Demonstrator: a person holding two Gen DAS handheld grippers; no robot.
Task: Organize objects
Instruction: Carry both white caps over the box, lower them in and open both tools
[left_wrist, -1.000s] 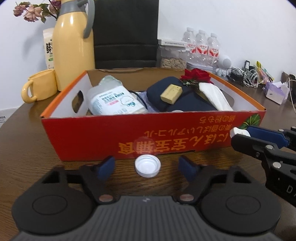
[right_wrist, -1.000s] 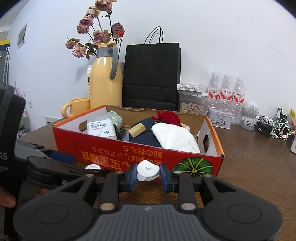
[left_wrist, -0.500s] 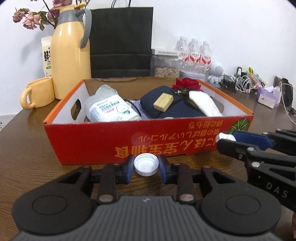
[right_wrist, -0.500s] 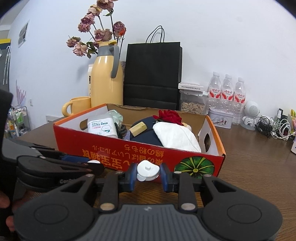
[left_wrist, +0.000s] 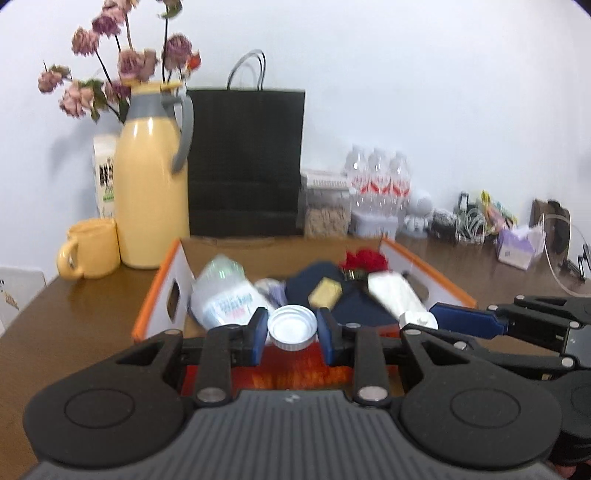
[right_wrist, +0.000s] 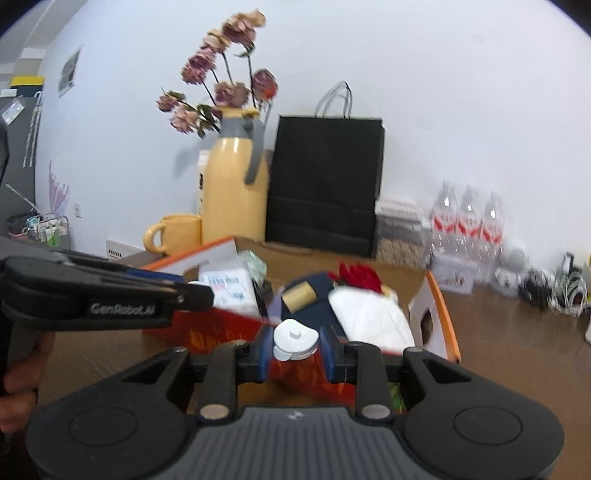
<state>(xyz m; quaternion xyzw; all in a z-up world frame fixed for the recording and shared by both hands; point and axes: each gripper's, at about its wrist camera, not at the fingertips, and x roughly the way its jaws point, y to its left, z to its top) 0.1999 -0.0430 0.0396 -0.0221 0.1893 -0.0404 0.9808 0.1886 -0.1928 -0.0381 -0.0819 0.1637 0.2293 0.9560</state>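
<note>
My left gripper (left_wrist: 291, 330) is shut on a white round bottle cap (left_wrist: 292, 326), raised in front of the red-orange cardboard box (left_wrist: 155, 295). My right gripper (right_wrist: 295, 341) is shut on a white flip-top cap (right_wrist: 295, 338), also raised near the box's front wall (right_wrist: 207, 325). The box holds a white wipes pack (left_wrist: 225, 299), a dark blue pouch (left_wrist: 354, 310), a tan block (left_wrist: 325, 291), a red flower (left_wrist: 364, 258) and a white packet (left_wrist: 395, 295). The right gripper also shows at the right of the left wrist view (left_wrist: 419, 321).
A yellow thermos with dried flowers (left_wrist: 151, 199), a yellow mug (left_wrist: 90, 247) and a black paper bag (left_wrist: 245, 162) stand behind the box. Water bottles (left_wrist: 380, 181), cables (left_wrist: 469, 221) and a tissue pack (left_wrist: 517, 249) line the back right of the brown table (left_wrist: 74, 314).
My left gripper closed on the white cap on the table and lifted it up in front of the box. My right gripper rose too, still holding its cap.
</note>
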